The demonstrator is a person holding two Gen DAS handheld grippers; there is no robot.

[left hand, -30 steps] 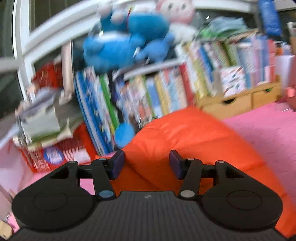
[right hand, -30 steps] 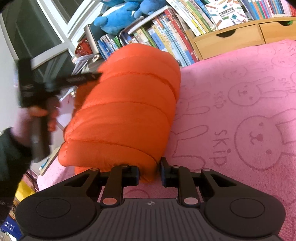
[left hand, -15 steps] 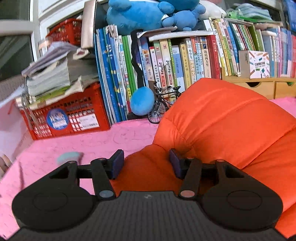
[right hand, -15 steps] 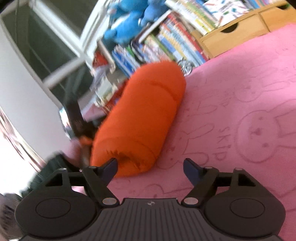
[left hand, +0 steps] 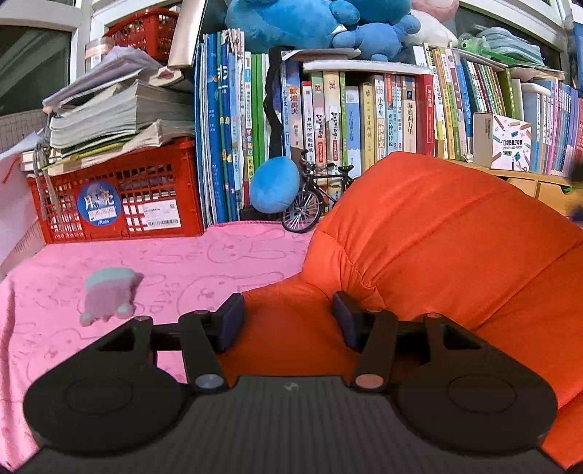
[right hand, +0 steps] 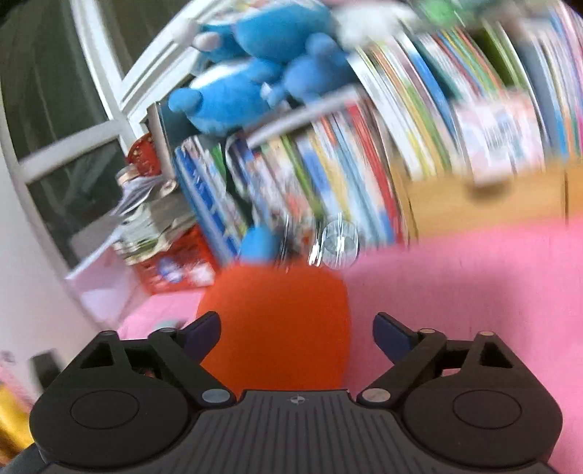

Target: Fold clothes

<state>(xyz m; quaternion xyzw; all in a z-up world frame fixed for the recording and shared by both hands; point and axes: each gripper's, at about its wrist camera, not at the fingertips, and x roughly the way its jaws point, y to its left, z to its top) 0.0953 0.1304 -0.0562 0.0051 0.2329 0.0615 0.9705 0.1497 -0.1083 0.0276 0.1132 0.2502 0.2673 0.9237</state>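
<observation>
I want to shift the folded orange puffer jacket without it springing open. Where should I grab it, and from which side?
Probably grip the flat lower layer sticking out at the orange jacket's near edge, coming in low along the pink blanket. The rounded quilted bulk looks too wide for the left gripper fingers.

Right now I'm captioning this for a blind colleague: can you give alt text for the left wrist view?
The left gripper, open, frames a flat edge of a puffy orange jacket folded on a pink bunny-print blanket. Behind stand a red crate, shelved books and blue plush toys.
</observation>
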